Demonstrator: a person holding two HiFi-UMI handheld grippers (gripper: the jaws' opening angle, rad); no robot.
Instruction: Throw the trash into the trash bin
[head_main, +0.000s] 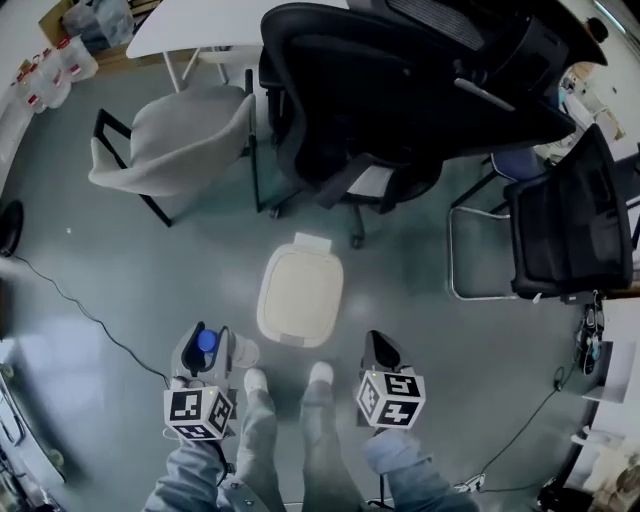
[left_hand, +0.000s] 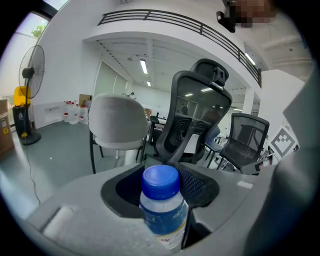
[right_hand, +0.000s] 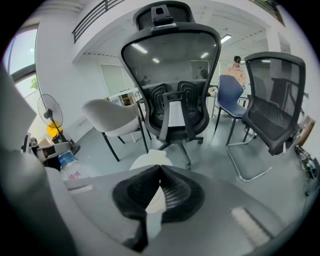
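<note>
Between left gripper fingers, bottle base out of sight.

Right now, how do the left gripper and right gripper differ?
The left gripper grips a clear plastic bottle with a blue cap; the right gripper holds nothing. The left gripper's fingers stand apart around the bottle; the right gripper's fingers meet at their tips. Both flank the cream lidded trash bin.
</note>
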